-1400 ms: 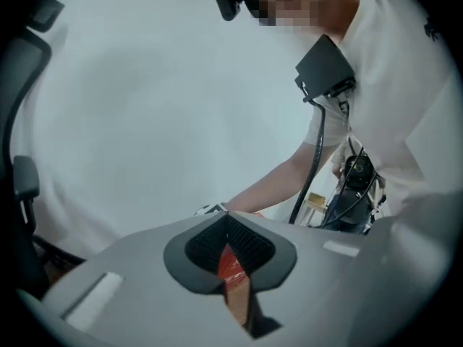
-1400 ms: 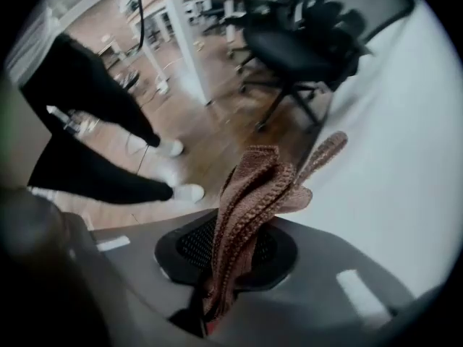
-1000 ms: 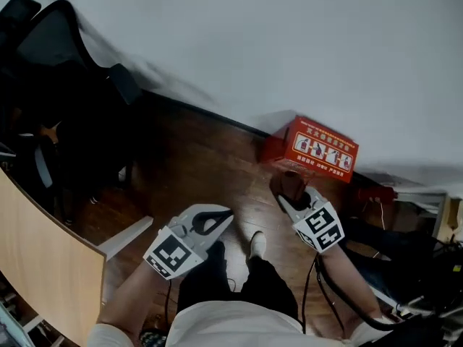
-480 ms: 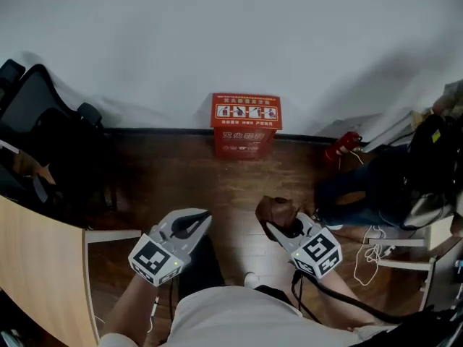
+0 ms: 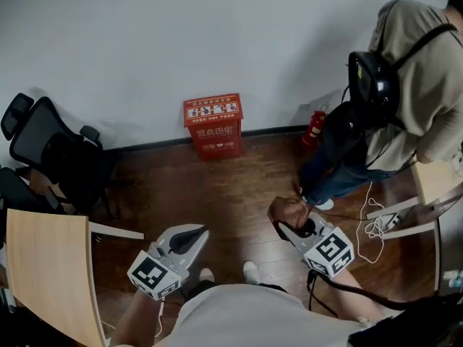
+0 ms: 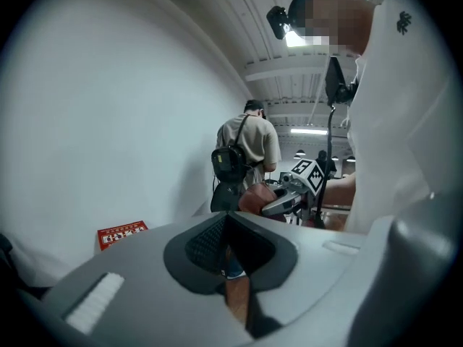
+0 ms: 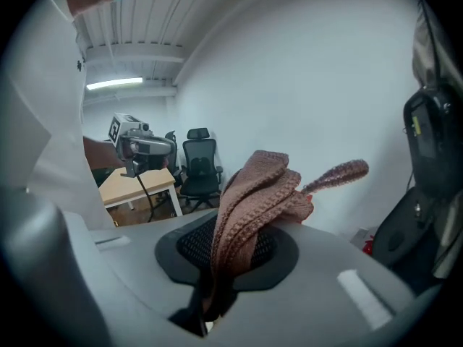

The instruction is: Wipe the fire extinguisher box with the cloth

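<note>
Head view: red fire extinguisher box point(image 5: 214, 125) on dark wood floor point(image 5: 217, 194) against white wall point(image 5: 181, 35); right gripper point(image 5: 282, 226) fingers clench brown cloth point(image 5: 287, 211); left gripper point(image 5: 197, 232) fingers closed, empty.

Bare wood floor point(image 5: 217, 194) open straight fwd to fire extinguisher box point(image 5: 213, 125). The box backs onto wall point(image 5: 181, 42), front, top & both sides unblocked. Left side hemmed by office chairs point(image 5: 54, 154) & desk point(image 5: 47, 266). Right side tight: person w/ backpack point(image 5: 405, 78), red extinguisher point(image 5: 315, 127) by wall, cables point(image 5: 375, 226) on floor.
</note>
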The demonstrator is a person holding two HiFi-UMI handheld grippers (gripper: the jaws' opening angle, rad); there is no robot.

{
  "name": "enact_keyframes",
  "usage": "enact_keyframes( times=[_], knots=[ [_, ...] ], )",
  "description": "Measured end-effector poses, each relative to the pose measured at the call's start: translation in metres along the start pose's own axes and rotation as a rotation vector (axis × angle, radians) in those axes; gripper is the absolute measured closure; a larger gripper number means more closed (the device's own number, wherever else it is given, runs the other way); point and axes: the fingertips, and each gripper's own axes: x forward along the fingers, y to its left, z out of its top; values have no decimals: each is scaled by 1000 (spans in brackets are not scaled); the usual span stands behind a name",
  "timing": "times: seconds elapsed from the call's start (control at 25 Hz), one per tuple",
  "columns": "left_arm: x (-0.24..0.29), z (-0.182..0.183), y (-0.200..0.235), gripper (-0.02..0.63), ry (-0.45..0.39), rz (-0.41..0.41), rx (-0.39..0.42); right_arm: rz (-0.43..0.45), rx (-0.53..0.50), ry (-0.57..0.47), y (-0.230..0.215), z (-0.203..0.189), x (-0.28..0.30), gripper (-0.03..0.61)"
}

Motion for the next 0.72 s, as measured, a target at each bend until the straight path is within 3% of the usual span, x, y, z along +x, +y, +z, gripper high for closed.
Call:
enact_keyframes(
  times=[0.28, 0.72],
  knots=[
    [-37, 11, -26, 614, -31, -31, 40, -50, -38, -40, 47, 1, -22, 525],
    [-133, -12, -7, 614, -40, 13, 45, -24, -109, -70, 136, 45, 28, 526]
  ],
)
